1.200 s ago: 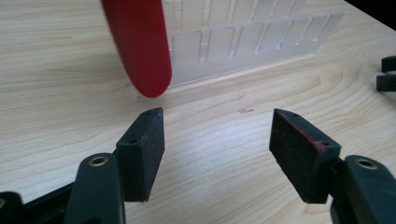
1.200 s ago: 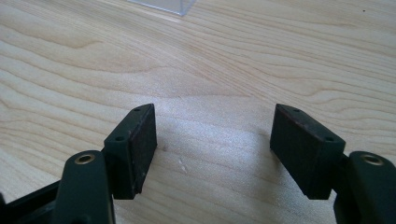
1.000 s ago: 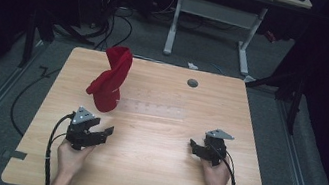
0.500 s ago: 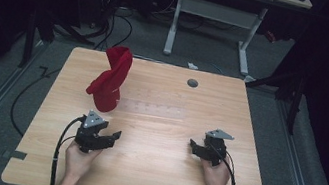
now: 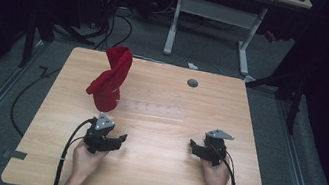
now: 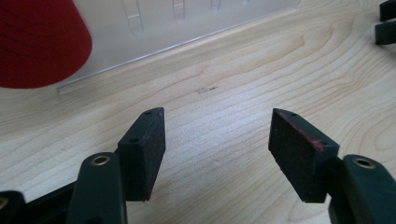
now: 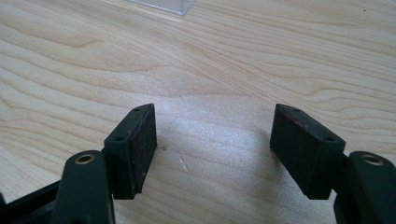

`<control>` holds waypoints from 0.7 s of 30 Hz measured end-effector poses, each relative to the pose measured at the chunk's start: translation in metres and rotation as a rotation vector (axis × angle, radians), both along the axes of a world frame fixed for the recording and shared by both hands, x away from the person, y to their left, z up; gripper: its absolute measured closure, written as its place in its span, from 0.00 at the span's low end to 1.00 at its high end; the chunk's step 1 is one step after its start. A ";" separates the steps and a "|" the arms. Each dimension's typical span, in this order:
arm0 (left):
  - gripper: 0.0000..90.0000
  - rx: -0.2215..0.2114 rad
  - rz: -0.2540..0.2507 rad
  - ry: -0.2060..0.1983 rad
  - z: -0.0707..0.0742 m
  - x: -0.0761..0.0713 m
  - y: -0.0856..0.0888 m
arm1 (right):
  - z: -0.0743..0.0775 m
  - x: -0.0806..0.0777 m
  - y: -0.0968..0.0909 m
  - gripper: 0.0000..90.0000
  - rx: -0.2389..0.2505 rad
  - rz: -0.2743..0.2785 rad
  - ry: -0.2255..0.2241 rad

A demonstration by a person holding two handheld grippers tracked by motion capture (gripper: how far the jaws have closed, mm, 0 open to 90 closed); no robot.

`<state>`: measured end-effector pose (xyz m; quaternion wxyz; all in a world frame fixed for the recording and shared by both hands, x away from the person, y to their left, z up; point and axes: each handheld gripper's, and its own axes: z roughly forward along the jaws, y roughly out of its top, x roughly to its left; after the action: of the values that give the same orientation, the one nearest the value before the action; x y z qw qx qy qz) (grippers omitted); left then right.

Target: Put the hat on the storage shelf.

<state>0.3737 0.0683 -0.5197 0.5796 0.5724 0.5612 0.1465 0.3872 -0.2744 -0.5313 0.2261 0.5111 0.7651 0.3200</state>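
High view | both tools gape empty | bare table between | red cloth near left

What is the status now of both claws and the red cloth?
Left claw open, holding nothing, near red cloth. Right claw open, holding nothing, low over table. Cloth untouched, draped on clear rack. Nothing in the way.

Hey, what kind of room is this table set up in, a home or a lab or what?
Most likely a lab or recording workspace: a bare wooden table on grey carpet, loose cables on the floor, a height-adjustable desk frame behind, and dark surroundings around the lit table.
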 end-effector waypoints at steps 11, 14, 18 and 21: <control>0.39 0.103 0.037 -0.011 -0.022 0.012 -0.010 | 0.000 0.000 0.000 0.35 -0.001 0.001 -0.001; 0.37 0.111 0.035 -0.006 -0.026 0.015 -0.010 | 0.000 0.000 0.000 0.35 0.000 0.001 -0.002; 0.35 0.107 0.036 0.003 -0.026 0.016 -0.009 | 0.000 0.000 0.000 0.35 -0.001 0.001 -0.002; 0.35 0.105 0.027 0.004 -0.026 0.016 -0.008 | 0.000 0.000 0.000 0.35 0.000 0.001 -0.002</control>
<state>0.3893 0.0600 -0.5461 0.5457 0.5945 0.5616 0.1826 0.3871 -0.2743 -0.5314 0.2267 0.5104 0.7652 0.3204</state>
